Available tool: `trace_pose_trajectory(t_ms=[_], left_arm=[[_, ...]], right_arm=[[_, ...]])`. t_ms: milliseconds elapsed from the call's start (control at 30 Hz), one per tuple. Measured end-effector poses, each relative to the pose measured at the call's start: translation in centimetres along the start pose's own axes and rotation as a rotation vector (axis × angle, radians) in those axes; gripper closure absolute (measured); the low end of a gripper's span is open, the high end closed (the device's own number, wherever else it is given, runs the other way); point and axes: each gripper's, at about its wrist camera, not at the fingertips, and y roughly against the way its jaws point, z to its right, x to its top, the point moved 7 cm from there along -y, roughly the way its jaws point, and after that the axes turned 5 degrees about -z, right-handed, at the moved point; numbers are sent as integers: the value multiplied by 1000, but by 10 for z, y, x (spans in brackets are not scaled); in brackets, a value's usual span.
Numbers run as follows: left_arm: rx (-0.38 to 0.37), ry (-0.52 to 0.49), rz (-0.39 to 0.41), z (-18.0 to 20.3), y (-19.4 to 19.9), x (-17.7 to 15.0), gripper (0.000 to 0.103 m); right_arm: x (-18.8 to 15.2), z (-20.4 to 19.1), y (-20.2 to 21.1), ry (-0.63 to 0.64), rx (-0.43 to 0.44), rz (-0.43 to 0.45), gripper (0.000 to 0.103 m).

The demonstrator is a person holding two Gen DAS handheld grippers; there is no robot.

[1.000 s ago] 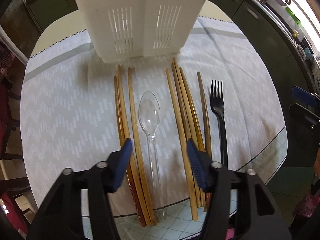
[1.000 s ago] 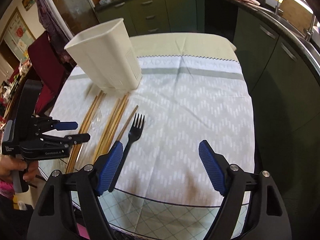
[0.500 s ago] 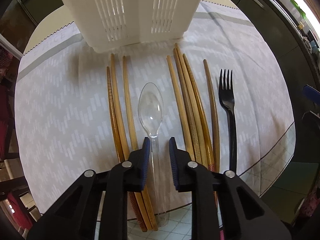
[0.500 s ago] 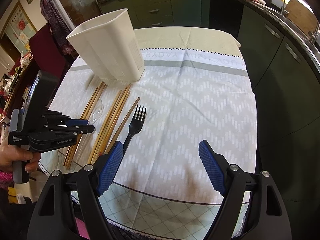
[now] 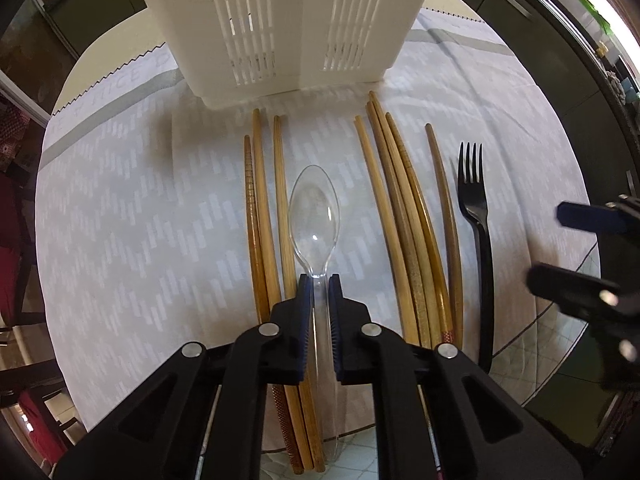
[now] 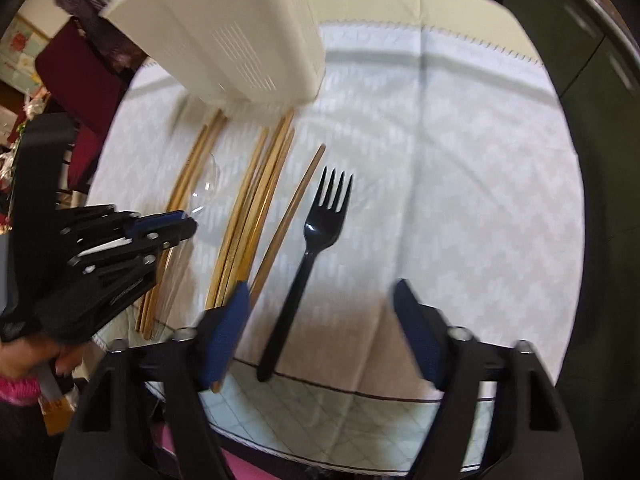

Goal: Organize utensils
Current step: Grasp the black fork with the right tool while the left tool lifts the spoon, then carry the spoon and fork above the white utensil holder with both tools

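A clear plastic spoon point(image 5: 314, 216) lies on the white tablecloth point(image 5: 132, 216) between two groups of wooden chopsticks point(image 5: 264, 216) point(image 5: 404, 208). My left gripper point(image 5: 319, 280) is shut on the spoon's handle, just below the bowl. A black plastic fork point(image 5: 478, 232) lies to the right of the chopsticks. A white slotted utensil holder point(image 5: 288, 20) stands upright behind them. In the right wrist view my right gripper point(image 6: 320, 308) is open and empty, low over the fork point(image 6: 312, 248), its handle between the fingers. The left gripper point(image 6: 168, 226) shows there at left.
The round table's front edge point(image 6: 360, 396) lies close under both grippers. Dark green kitchen cabinets point(image 6: 600, 60) stand to the right and behind. A red chair point(image 6: 76, 76) stands at the far left. My right gripper also shows at the right of the left wrist view point(image 5: 580, 248).
My left gripper has closed from wide open onto the spoon's handle. My right gripper has moved forward and down toward the fork, still open.
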Motion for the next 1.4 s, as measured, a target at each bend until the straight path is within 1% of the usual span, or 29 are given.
trace_pose_trajectory(t_ms=[33,67,133,200,233,267,300,433,533,600,667,767,833,867,967,1033,1100,1200,1300,1400], left_arm=[[-2,-2,2,-1,0,1,93],[-3,-6,5,-4,1,0,93],[0,-13,11,-5,1,1,93],[4,-19,15,-4,1,-1,93],[5,-22,17,-6,2,-7,93],[5,-24,18,-6,1,-5,93],[5,-25,20,-8,2,-10,93],[2,-27,28,-9,3,-8,93],[2,-23,35,-10,8,-17,93],[6,-23,38,-9,8,-16,93],[5,-18,44,-6,9,-17,93],[7,-19,52,-3,9,-16,93],[8,-19,57,-2,9,-15,94],[6,-19,59,-2,10,-14,94],[-6,-18,90,-2,20,-15,94],[-9,-19,118,-2,30,-16,94],[-31,-18,154,0,46,-17,94],[-54,-16,222,1,75,-18,94],[-63,-23,309,3,113,-16,94],[-77,-24,386,4,149,-12,94]], right_arm=[[2,-1,-6,-13,-20,-22,52],[4,-2,-12,-26,-30,-41,59],[6,-5,-21,-49,-37,-67,66],[7,-9,-27,-64,-38,-89,68],[7,-11,-31,-68,-40,-105,68],[7,-14,-35,-73,-46,-119,68],[8,-15,-38,-75,-61,-129,68],[16,-20,-43,-72,-106,-132,70],[22,-26,-48,-58,-153,-136,72],[25,-31,-51,-38,-171,-135,77],[29,-35,-53,-29,-176,-125,92],[31,-38,-56,-14,-166,-109,93],[29,-39,-56,-15,-140,-98,93],[29,-38,-53,-15,-117,-84,93],[24,-24,-28,-10,-81,2,93],[23,-24,-11,-15,-23,66,93],[21,-24,7,-7,11,139,93],[16,-24,42,-14,102,289,93],[16,-27,71,-12,133,398,93],[24,-29,104,13,130,504,93]])
